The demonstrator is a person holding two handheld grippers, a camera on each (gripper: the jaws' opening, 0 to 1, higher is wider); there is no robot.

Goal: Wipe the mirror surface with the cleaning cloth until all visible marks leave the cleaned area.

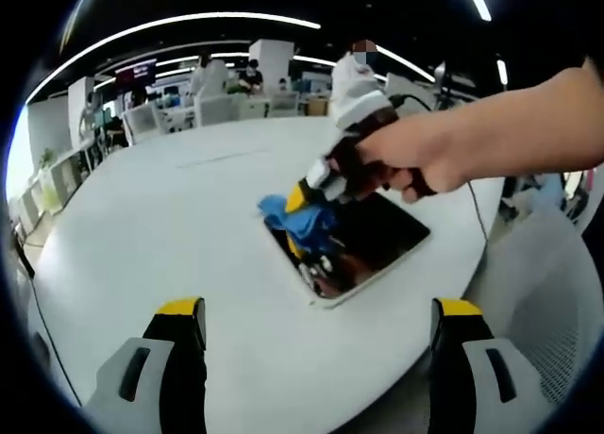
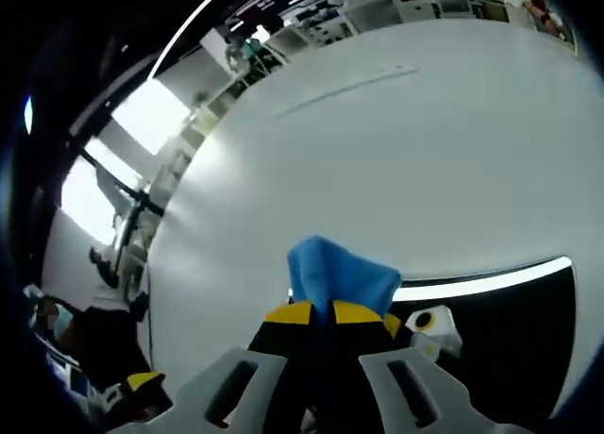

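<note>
In the left gripper view there is one mirror (image 1: 363,245), one blue cleaning cloth (image 1: 300,219) and one round white table (image 1: 170,236). The mirror is a flat rectangle with a pale frame and a dark reflecting face, lying on the table toward its right near edge. The cloth is bunched up on the mirror's left far corner. The right gripper (image 1: 316,193) comes in from the right, held by a person's hand (image 1: 415,156), and its yellow-tipped jaws are clenched on the cloth, pressing it down on the mirror. The left gripper (image 1: 316,325) hangs above the near table edge with its two jaws spread wide apart and nothing between them. Office desks and chairs stand far behind the table.

In the right gripper view the one cloth (image 2: 338,274) sticks up as a blue fold pinched between the right gripper's (image 2: 326,313) two yellow-tipped jaws. The mirror (image 2: 500,330) lies to the right under it, its dark face reflecting a bright ceiling light strip. The white table (image 2: 377,170) spreads out beyond.
</note>
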